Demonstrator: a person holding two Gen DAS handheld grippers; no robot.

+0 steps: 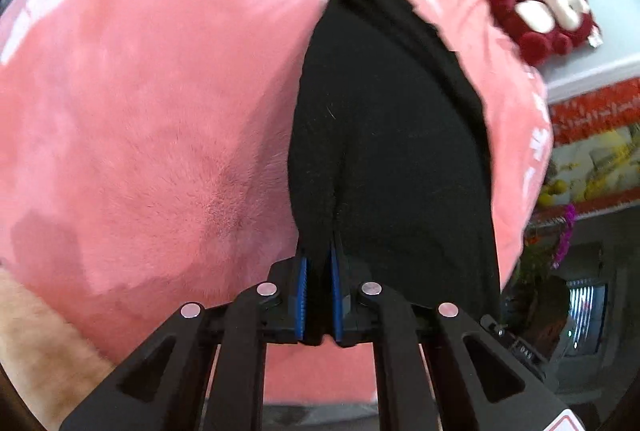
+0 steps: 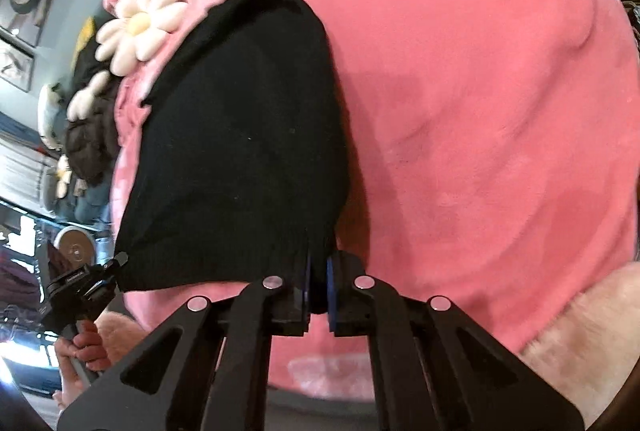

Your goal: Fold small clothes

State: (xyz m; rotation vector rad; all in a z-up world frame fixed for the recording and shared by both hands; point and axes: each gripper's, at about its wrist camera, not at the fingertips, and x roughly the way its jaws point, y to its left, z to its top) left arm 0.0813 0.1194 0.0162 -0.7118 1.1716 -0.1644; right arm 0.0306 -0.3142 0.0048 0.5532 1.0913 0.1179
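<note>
A small black garment (image 1: 384,135) lies spread over a pink plush blanket (image 1: 140,111). My left gripper (image 1: 319,263) is shut on the garment's near edge, with the cloth pinched between its blue pads. In the right wrist view the same black garment (image 2: 240,151) stretches up and to the left, and my right gripper (image 2: 318,271) is shut on its near right corner. The cloth hangs taut between the two grips, lifted a little off the pink blanket (image 2: 480,111). The garment's far end lies near the blanket's top edge.
A red and white plush toy (image 1: 548,19) sits at the blanket's right edge. White daisy-shaped cushions (image 2: 140,27) and dark clothes (image 2: 88,143) lie left of the blanket. A hand (image 2: 84,351) holds the other gripper's handle at lower left. Pale fluffy fabric (image 2: 580,331) borders the blanket.
</note>
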